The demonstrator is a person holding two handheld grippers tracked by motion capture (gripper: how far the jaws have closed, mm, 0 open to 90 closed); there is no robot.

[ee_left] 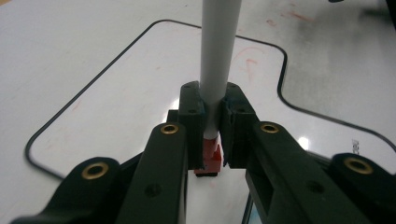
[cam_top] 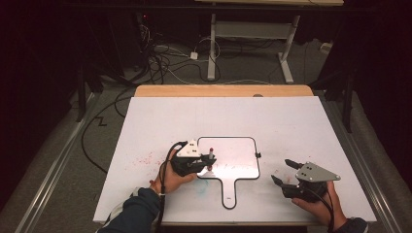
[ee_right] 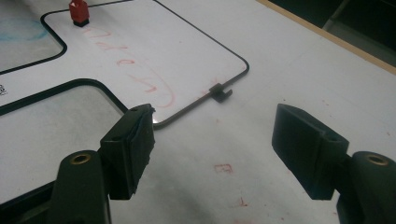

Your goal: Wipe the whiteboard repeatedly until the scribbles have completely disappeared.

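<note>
**You hold a pen on the small board, and your other claw waits wide apart**

The big white table (cam_top: 145, 145) fills the middle of the high view. On it lies the small whiteboard (cam_top: 238, 155), with its handle pointing to 6 o'clock.

Your left hand (cam_top: 170, 177) comes in from 7 o'clock. It lies low on the table, at the 9 o'clock edge of the whiteboard. It holds the left gripper (cam_top: 210, 162), which points toward 3 o'clock, over the board's lower left corner. Its two black jaws are squeezed tight on the grey marker (ee_left: 217, 60). In the left gripper view the marker stands up between the jaws. Its red end (ee_left: 211, 157) is at the bottom, right by the board. You can also see this red end from the right gripper view, at 11 o'clock (ee_right: 79, 11).

Your right hand (cam_top: 318, 204) comes in from 5 o'clock. It rests on the table past the 3 o'clock side of the whiteboard, well apart from it. The right gripper (cam_top: 284, 172) points toward 10 o'clock. Its jaws stand wide apart, with only bare table between them.

Faint red writing (ee_right: 130, 70) shows on the board.
</note>
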